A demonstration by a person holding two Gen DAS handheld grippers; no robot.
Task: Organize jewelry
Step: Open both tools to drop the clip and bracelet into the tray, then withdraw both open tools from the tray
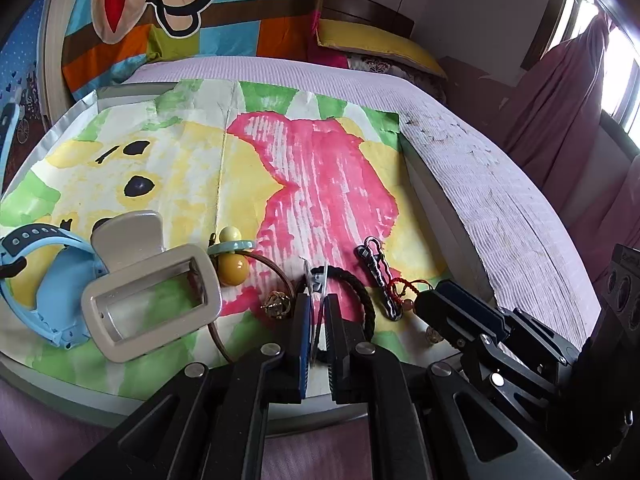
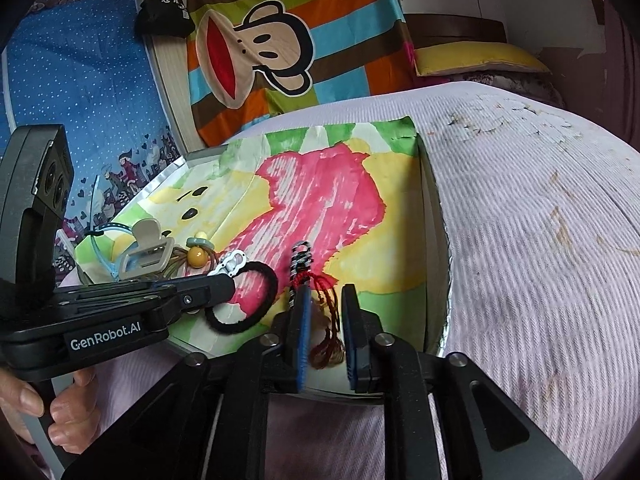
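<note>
**Left gripper pinches a hair clip while the right straddles the red cord**

Left wrist view: the left gripper (image 1: 318,322), at lower centre, has its jaws narrowed onto a thin silver hair clip (image 1: 316,280), apparently to lift it away from the black braided hair tie (image 1: 362,300) lying just under it. The jewelry is crowded along the lower edge of the painted board (image 1: 200,152). I see no box or tray; the beige claw clip (image 1: 148,292) at lower left has nothing in it.

Right wrist view: the right gripper (image 2: 326,304), at lower centre, has its jaws partly open around the red cord bracelet (image 2: 326,292), not visibly clamping it, probably lined up for a grasp. The metal chain (image 2: 300,260) lies just above, touching the cord.
</note>
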